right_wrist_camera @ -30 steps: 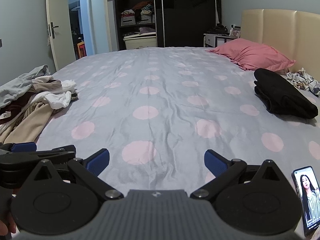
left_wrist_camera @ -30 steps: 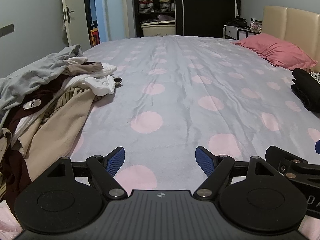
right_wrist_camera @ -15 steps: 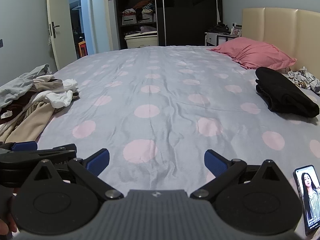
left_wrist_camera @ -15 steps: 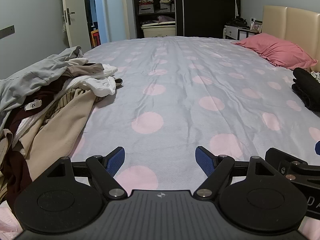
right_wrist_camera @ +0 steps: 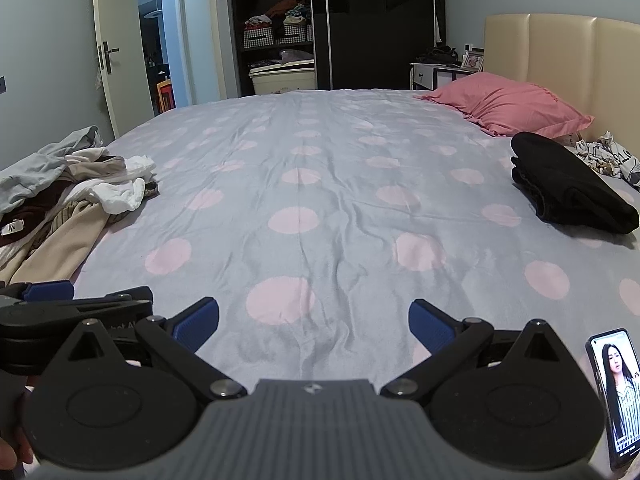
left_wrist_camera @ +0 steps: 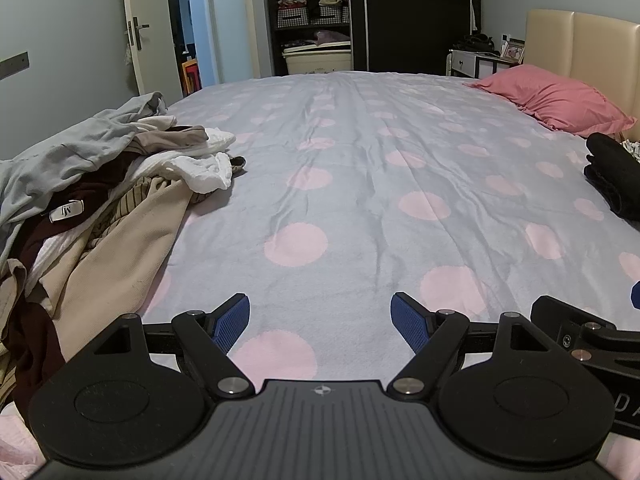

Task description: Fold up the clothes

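A heap of unfolded clothes (left_wrist_camera: 100, 184), grey, white, maroon and beige, lies on the left side of the bed; it also shows in the right wrist view (right_wrist_camera: 68, 196). A folded black garment (right_wrist_camera: 568, 188) lies at the right near the pillow, seen too in the left wrist view (left_wrist_camera: 612, 176). My left gripper (left_wrist_camera: 320, 320) is open and empty, low over the near part of the grey, pink-dotted bedspread (left_wrist_camera: 360, 184). My right gripper (right_wrist_camera: 314, 324) is open and empty, just to the right of the left one. Part of the left gripper (right_wrist_camera: 76, 304) shows in the right wrist view.
A pink pillow (right_wrist_camera: 508, 104) and beige headboard (right_wrist_camera: 560, 52) are at the far right. A phone (right_wrist_camera: 616, 392) with its screen lit lies at the near right edge. A dark wardrobe (right_wrist_camera: 340, 24) and an open door (right_wrist_camera: 116, 56) stand beyond the bed.
Both views have shifted only slightly. Both grippers stay open and empty and the clothes have not moved.
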